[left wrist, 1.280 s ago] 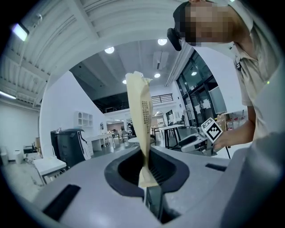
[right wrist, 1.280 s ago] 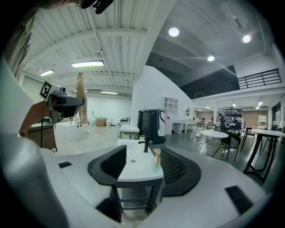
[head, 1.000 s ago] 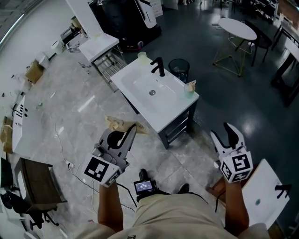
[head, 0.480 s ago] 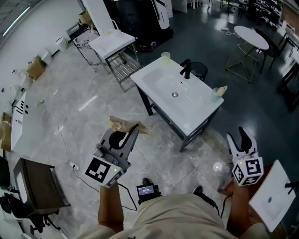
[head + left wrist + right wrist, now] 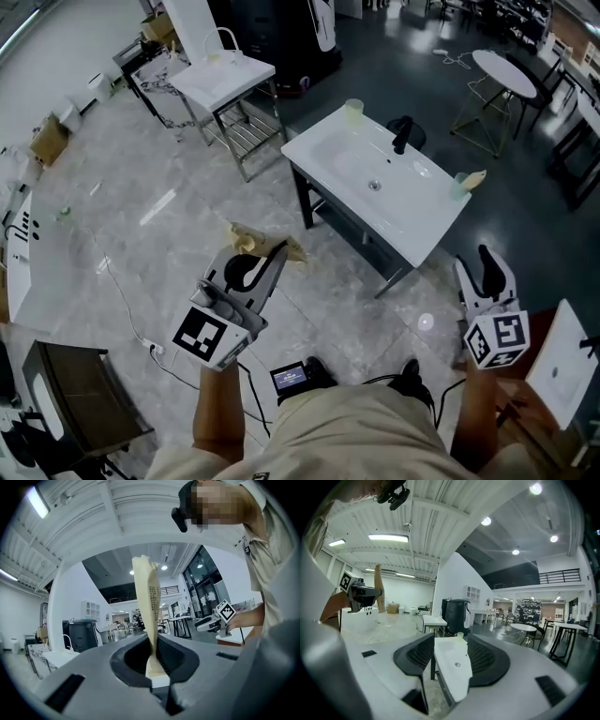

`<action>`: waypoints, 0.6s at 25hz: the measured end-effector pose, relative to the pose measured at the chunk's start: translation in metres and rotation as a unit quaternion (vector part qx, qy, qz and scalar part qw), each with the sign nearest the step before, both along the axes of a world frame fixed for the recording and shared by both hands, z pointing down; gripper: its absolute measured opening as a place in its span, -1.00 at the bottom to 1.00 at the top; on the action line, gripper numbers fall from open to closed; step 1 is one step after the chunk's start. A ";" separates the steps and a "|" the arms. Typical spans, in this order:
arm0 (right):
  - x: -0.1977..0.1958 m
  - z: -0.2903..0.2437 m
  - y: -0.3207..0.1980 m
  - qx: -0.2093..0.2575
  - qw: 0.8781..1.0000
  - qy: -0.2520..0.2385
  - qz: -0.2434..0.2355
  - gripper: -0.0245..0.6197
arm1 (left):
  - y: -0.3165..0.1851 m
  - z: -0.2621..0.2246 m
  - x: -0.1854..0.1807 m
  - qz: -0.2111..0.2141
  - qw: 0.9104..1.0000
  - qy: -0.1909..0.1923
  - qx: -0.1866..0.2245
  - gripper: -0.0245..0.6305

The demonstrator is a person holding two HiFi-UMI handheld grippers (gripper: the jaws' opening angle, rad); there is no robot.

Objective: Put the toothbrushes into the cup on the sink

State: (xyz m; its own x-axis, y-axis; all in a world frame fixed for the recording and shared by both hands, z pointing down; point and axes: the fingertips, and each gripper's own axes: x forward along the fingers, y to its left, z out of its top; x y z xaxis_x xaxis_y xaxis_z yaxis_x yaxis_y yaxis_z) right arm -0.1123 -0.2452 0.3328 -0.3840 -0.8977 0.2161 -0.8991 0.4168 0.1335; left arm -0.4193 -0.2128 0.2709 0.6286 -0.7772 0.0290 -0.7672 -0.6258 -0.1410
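While the tan paper sleeve covers it, you cannot see the brush itself in the wrapped toothbrush (image 5: 149, 603). Only a long flat packet shows, with a column of print too small to read. In the head view its lower end is lost behind the left gripper (image 5: 273, 255). Your torso (image 5: 356, 441) cuts off the bottom of that frame.

Left gripper: jaws nearly together, clamped on the packet's lower end. The packet stands upright above them in the left gripper view.

Right gripper (image 5: 475, 265): jaws wide apart, having just been closing a little. Nothing sits between them and the pads touch nothing. In the right gripper view the sink shows far off through the gap.

Sink (image 5: 330, 159): white top on a dark frame, well apart from both grippers across the floor (image 5: 141, 187). A black faucet (image 5: 401, 134) stands on its back edge.

First cup (image 5: 352, 111): on the corner at the left end of that back edge. Its contents are too small to make out.

Second cup (image 5: 459, 187): on the corner at the other end of the back edge. A pale tan piece sticks out of it, and you cannot tell what it is.
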 end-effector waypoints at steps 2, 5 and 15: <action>-0.026 0.004 0.002 -0.006 1.000 0.005 -0.006 -0.24 | 0.000 -0.003 -0.017 0.007 1.000 0.004 0.007 -0.83; -0.052 0.001 -0.001 -0.008 1.000 0.015 -0.013 -0.24 | -0.002 -0.007 -0.036 0.011 1.000 0.015 0.015 -0.83; -0.091 0.008 -0.055 -0.010 1.000 0.004 -0.026 -0.24 | -0.047 0.013 -0.063 0.006 1.000 0.011 -0.012 -0.83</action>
State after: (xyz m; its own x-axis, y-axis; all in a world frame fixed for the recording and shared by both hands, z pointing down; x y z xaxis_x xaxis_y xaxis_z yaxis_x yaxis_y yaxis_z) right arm -0.2030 -0.3002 0.3412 -0.4281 -0.8720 0.2375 -0.8753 0.4654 0.1313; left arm -0.4822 -0.2597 0.2836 0.6386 -0.7688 0.0343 -0.7623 -0.6381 -0.1084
